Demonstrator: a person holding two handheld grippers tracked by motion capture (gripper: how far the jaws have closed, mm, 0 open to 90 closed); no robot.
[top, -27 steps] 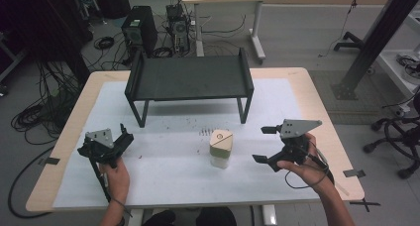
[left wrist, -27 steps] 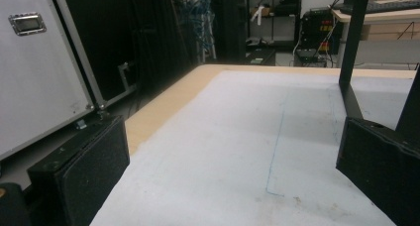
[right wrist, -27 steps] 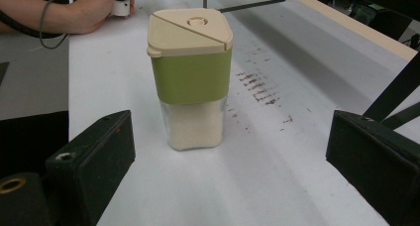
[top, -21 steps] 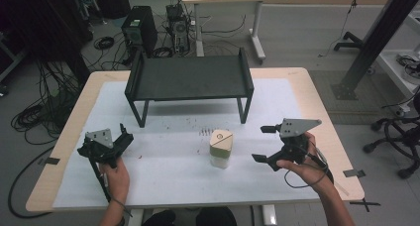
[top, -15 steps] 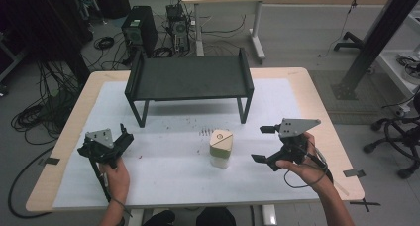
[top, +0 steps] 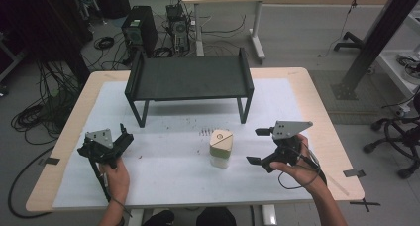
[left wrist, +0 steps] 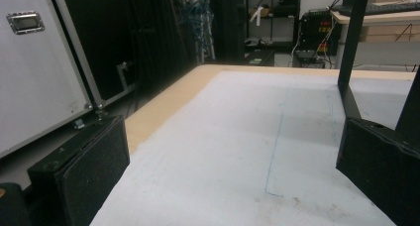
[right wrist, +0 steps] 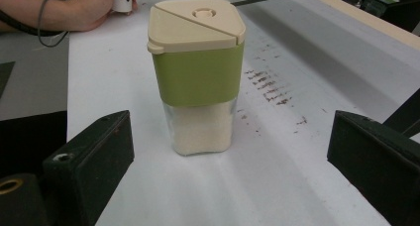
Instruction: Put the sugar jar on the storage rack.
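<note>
Right gripper view: the green-banded seasoning jar [right wrist: 196,75] stands mid-frame on the white mat, ahead of the right gripper [right wrist: 230,156], whose jaws gape empty. Approach step, I judge; next, advance and close squarely.

The jar [top: 220,147] stands before the shelf [top: 190,78] on the table [top: 317,107].

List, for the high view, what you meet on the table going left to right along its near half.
Left gripper with black open jaws → clear container with green band and beige lid → right gripper, black jaws open.
</note>
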